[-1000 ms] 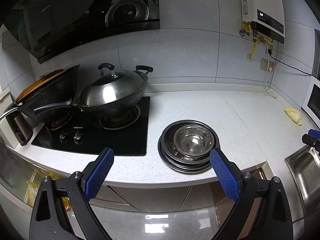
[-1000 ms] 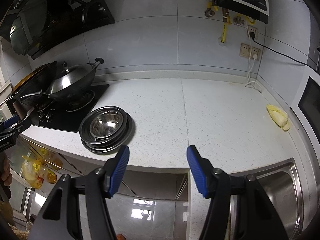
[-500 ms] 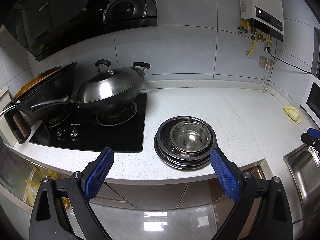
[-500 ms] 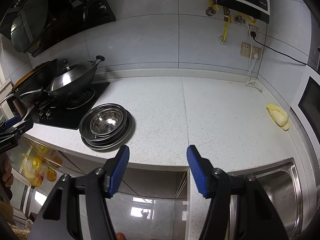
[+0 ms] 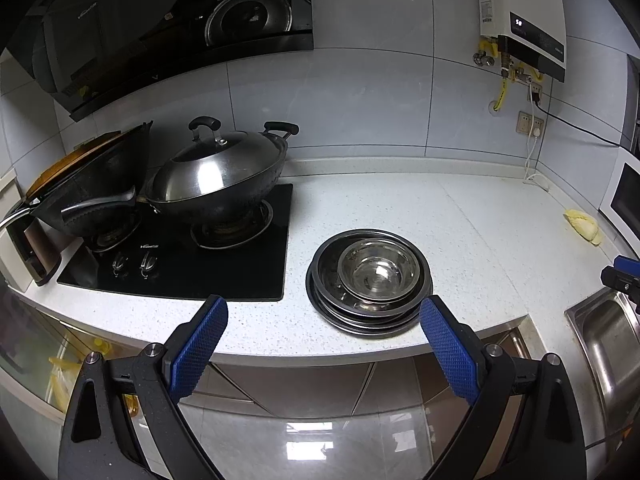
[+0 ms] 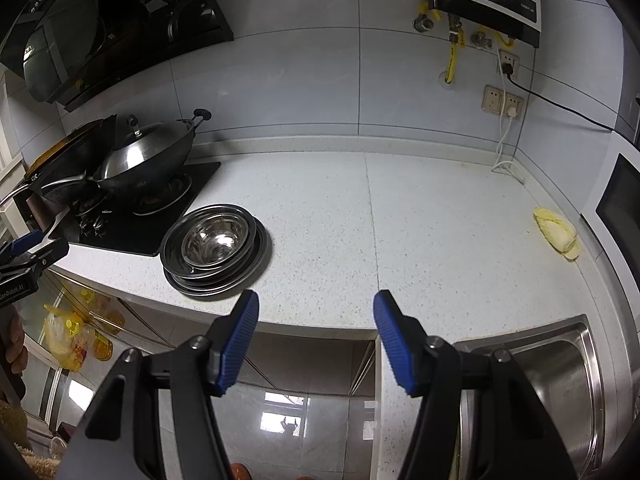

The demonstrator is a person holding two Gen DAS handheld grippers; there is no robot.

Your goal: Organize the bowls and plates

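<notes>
Resting near the front edge of the speckled surface [image 5: 460, 208], just right of the black hob [image 5: 224, 264], a steel bowl [image 5: 378, 270] sits nested atop a stack of steel plates [image 5: 360, 316]. Both the left tongs [image 5: 322, 322] and right tongs [image 6: 316, 322] hang wide and empty, short of the surface's edge. A lidded wok [image 5: 218, 176] stands on the hob.

both wrist views overlook the countertop [image 5: 460, 216] downward.

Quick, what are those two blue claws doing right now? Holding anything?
Left gripper: open, holding nothing, short of the stack of bowls.
Right gripper: open, holding nothing, over the counter edge.
</notes>
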